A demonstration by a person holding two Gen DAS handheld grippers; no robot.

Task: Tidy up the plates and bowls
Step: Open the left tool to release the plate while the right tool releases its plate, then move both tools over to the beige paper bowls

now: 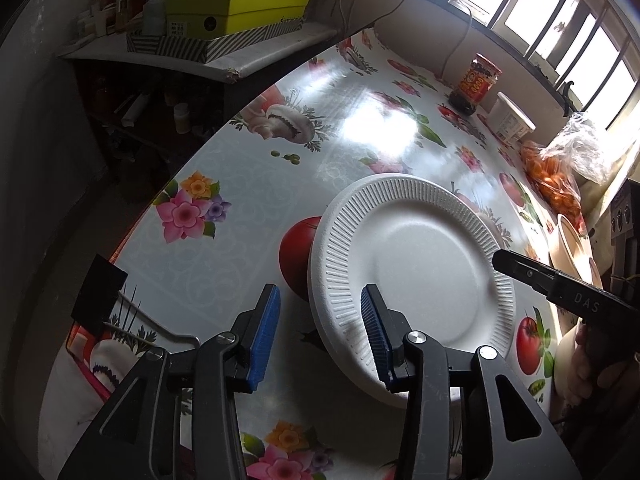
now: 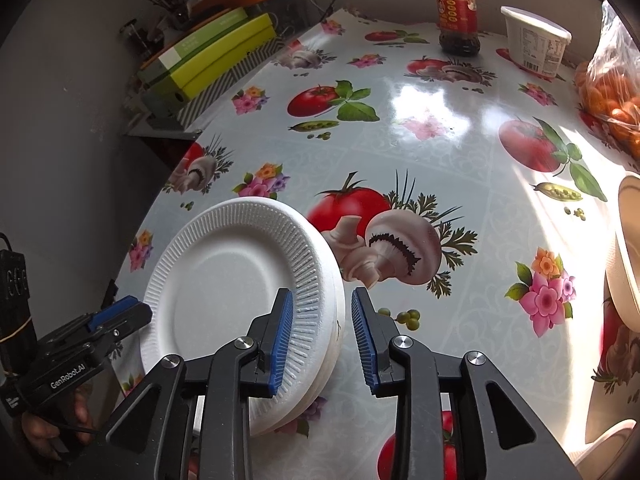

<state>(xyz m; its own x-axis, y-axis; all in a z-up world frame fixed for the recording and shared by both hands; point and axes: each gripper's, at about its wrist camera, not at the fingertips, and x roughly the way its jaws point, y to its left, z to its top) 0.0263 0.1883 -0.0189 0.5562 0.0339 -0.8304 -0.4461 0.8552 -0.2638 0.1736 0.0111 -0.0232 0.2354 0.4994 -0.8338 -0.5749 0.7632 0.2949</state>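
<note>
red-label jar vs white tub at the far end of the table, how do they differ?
The jar is taller, narrow and glassy with dark contents; the tub is squat, wide and opaque white. The jar wears a red label, the tub a small printed one. Both stand upright near the far table edge.

The left claw (image 1: 320, 332) stood open at the near rim of a stack of white foam plates (image 1: 416, 276), one blue pad (image 1: 262, 336) over the bare surface (image 1: 224, 248) to the left, the other above the ribbed rim, neither pressing on it. The right claw (image 1: 520, 268) reached in from the right, its dark tip at the far right edge of the plates. Farther back stood a red-labelled jar (image 1: 476, 84), a white tub (image 1: 512, 120) just beside it, and a bag of orange fruit (image 1: 556, 176) near the right edge. Green boxes (image 1: 236, 12) lay stacked on a shelf (image 1: 192, 56) to the left.
</note>
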